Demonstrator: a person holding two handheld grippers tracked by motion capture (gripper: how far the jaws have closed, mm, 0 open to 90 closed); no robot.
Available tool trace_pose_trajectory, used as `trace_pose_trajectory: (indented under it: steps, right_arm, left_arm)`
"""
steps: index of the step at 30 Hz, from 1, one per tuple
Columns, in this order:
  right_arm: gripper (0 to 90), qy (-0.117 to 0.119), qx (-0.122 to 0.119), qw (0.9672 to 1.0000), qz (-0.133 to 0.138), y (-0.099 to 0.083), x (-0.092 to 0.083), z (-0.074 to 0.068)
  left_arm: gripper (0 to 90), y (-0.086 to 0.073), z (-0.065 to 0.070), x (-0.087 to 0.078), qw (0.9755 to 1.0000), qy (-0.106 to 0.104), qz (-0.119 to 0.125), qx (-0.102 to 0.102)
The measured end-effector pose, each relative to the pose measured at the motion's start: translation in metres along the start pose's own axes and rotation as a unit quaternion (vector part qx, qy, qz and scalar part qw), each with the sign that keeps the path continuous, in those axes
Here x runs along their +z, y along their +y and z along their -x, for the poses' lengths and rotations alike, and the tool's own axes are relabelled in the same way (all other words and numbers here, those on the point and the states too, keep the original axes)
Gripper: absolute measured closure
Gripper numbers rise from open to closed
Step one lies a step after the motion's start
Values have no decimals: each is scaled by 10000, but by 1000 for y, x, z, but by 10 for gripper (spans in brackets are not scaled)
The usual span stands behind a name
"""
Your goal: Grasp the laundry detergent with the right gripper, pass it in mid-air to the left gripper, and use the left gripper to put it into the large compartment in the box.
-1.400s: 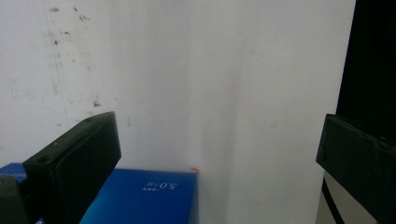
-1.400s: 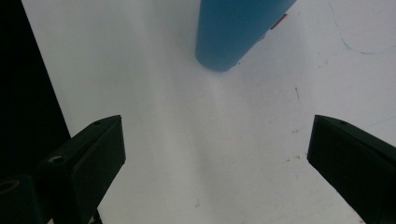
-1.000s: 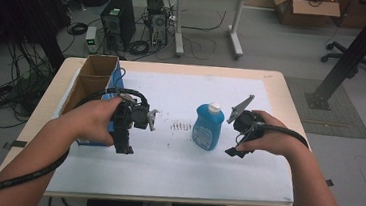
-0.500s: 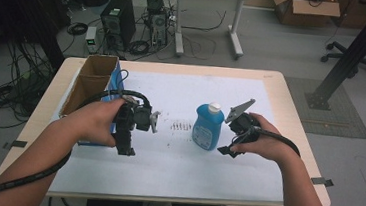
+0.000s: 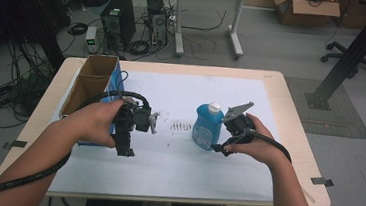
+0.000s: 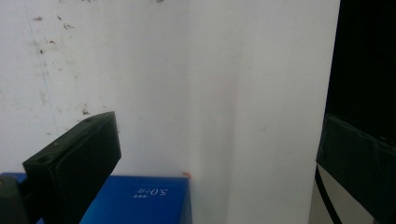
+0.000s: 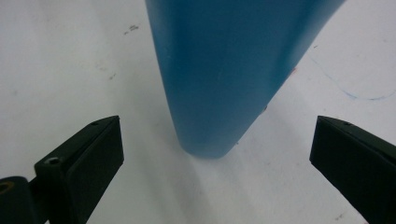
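Note:
A blue bottle (image 5: 203, 130) with a white cap stands upright on the white paper (image 5: 175, 172) near the table's middle. My right gripper (image 5: 221, 145) is just right of it at its base, and the bottle (image 7: 224, 74) stands close ahead. The right gripper (image 7: 215, 140) is open wide, its jaws level with the bottle's foot and not touching it. My left gripper (image 5: 126, 145) hangs left of centre, pointing down at the paper. That left gripper (image 6: 217, 154) is open with nothing between its jaws, and a blue box (image 6: 140, 198) lies under its left jaw.
An open cardboard box (image 5: 90, 82) with a blue side stands at the table's left edge. Dark marks (image 5: 181, 126) dot the paper between the two grippers. Beyond the table are a computer tower (image 5: 118, 22), cables and another desk.
My right gripper has slid a little left, closer to the bottle's base. The left gripper has barely moved.

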State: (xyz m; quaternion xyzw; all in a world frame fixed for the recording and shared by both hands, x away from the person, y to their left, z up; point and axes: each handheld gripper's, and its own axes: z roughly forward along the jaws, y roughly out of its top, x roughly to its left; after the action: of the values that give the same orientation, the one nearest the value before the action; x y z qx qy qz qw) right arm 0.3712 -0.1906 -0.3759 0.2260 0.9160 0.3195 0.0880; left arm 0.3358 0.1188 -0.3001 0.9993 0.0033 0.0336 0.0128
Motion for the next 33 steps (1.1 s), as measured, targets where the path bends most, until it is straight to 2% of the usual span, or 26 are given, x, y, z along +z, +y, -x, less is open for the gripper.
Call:
trace_pose_trajectory:
  steps: [11,14,27,33]
  right_arm:
    - [21,-170,297,9981,520,-13,14,-4]
    - [20,-305,314,9970,641,-15,17,-5]
    - [16,-469,428,9921,1085,-19,25,-11]
    - [9,-589,435,9901,1200,-19,30,-14]
  left_arm:
    - [2,2,0,3,10000,31,14,0]
    - [2,2,-1,4,10000,23,4,-3]
    - [2,5,0,7,10000,-2,-10,20]
    - [2,3,0,7,10000,-5,6,7]
